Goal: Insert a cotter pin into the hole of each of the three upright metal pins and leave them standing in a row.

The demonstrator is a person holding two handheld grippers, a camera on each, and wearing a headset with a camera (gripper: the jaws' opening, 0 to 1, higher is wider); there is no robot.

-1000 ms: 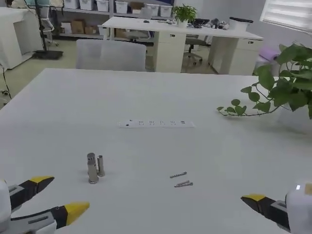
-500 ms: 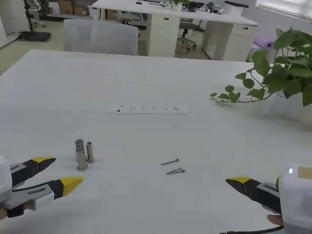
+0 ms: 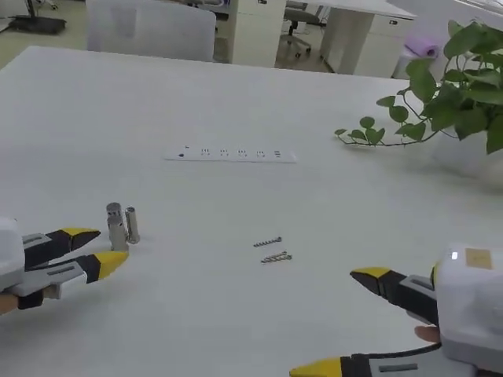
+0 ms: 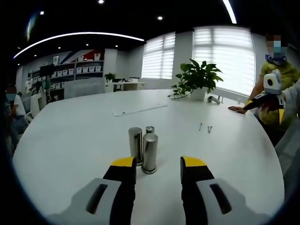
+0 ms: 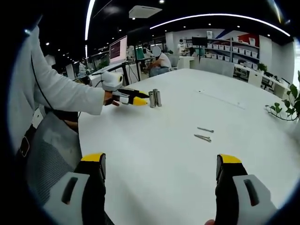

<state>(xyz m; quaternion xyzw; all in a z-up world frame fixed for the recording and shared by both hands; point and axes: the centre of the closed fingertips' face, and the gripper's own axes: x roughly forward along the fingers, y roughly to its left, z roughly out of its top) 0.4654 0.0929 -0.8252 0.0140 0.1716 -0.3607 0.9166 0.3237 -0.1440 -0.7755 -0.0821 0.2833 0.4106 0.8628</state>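
Three upright metal pins [image 3: 119,225] stand in a tight cluster on the white table [image 3: 236,94], left of centre. My left gripper [image 3: 99,247] is open, its yellow tips just short of the pins; in the left gripper view the pins [image 4: 149,151] rise right ahead of the gap between the jaws of this gripper [image 4: 158,164]. Two cotter pins [image 3: 272,250] lie flat mid-table, also in the right gripper view [image 5: 203,134]. My right gripper [image 3: 338,320] is wide open at the near right, empty, well short of them; its own view shows it [image 5: 161,159] spread far apart.
A white power strip [image 3: 229,154] lies across the table beyond the parts. A leafy potted plant [image 3: 448,86] overhangs the far right. A grey chair [image 3: 149,27] stands at the far edge. A person in a white sleeve [image 5: 61,93] holds the left gripper [image 5: 133,97].
The head camera has tilted down. My left gripper has come closer to the upright pins. The right gripper has edged toward the cotter pins, and its lower jaw has come into view.
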